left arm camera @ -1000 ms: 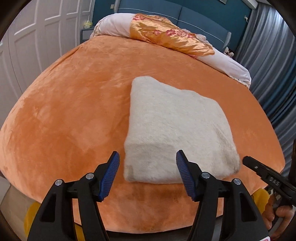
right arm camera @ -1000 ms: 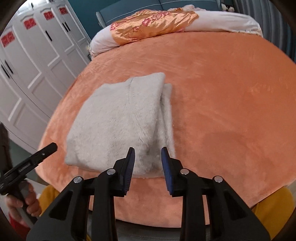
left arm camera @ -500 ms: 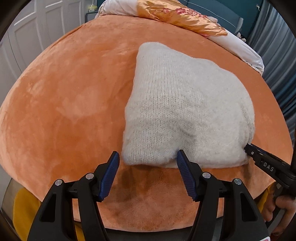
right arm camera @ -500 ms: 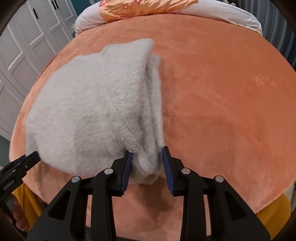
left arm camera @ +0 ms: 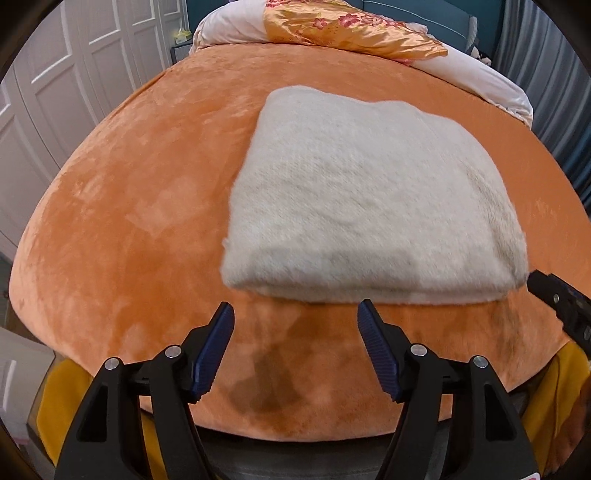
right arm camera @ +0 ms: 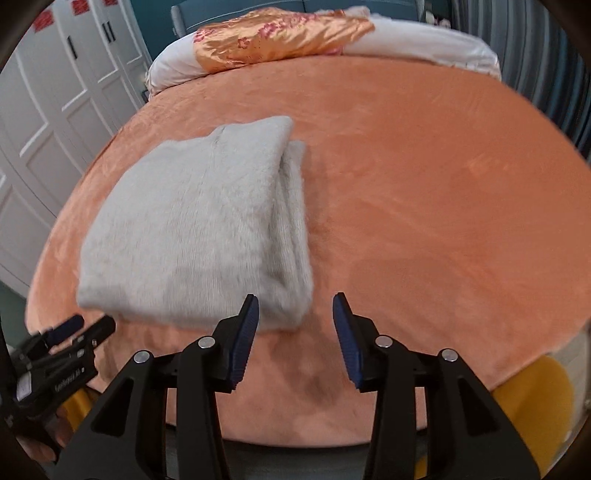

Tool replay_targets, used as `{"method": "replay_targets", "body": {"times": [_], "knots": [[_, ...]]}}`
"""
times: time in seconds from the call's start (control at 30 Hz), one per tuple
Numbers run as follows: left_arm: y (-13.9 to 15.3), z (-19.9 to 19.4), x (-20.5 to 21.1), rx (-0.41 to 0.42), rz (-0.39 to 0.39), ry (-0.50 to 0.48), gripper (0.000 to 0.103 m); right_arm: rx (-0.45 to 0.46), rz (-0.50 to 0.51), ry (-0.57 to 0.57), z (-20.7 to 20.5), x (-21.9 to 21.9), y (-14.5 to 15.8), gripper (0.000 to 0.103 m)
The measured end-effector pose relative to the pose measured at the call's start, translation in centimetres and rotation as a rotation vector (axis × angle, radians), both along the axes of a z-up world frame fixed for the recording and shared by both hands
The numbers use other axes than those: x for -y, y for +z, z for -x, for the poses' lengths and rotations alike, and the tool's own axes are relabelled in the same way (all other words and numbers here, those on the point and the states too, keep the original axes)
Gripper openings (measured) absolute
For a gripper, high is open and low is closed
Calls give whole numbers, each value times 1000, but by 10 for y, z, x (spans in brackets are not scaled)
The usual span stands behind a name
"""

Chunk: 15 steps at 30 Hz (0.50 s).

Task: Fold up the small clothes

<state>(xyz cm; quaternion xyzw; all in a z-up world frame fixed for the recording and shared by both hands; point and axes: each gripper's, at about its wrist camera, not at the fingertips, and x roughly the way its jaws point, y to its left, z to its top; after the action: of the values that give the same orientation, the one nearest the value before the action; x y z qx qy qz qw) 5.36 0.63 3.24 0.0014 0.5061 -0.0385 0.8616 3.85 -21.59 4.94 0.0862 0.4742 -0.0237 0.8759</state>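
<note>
A fluffy cream knit garment (left arm camera: 369, 199) lies folded in a thick rectangle on the orange bedspread (left arm camera: 122, 206); in the right wrist view (right arm camera: 192, 236) its stacked layers show along the right edge. My left gripper (left arm camera: 295, 332) is open and empty, just short of the garment's near edge. My right gripper (right arm camera: 295, 325) is open and empty, just off the garment's near right corner. Each gripper also shows at the edge of the other's view: the right one (left arm camera: 561, 299), the left one (right arm camera: 62, 339).
An orange floral satin quilt (left arm camera: 354, 33) over white bedding (left arm camera: 229, 26) lies at the head of the bed. White wardrobe doors (left arm camera: 55, 92) stand to the left, grey curtains (left arm camera: 546, 74) to the right. The bed's near edge (left arm camera: 295, 424) is just below the grippers.
Both grippers have drawn back from the garment's near edge. The right jaws, narrow around the corner half a second ago, have opened wider. The garment has settled flat.
</note>
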Motion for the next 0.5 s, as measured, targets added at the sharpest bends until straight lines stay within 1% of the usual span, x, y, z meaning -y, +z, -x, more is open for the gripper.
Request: {"method": "replay_targets", "body": {"times": [0.1, 0.13, 0.27, 0.37, 0.5], "knots": [[-3, 8, 8, 1, -20, 3, 70, 7, 12, -17, 15, -5, -7, 43], [-5, 10, 10, 2, -27, 4, 70, 3, 10, -19, 18, -7, -11, 46], [-10, 19, 18, 16, -54, 9, 72, -23, 6, -17, 30, -13, -28, 47], [-21, 24, 24, 16, -79, 7, 72, -23, 32, -4, 35, -19, -39, 48], [-34, 31, 28, 15, -80, 11, 72, -19, 59, 10, 37, -26, -48, 50]]}}
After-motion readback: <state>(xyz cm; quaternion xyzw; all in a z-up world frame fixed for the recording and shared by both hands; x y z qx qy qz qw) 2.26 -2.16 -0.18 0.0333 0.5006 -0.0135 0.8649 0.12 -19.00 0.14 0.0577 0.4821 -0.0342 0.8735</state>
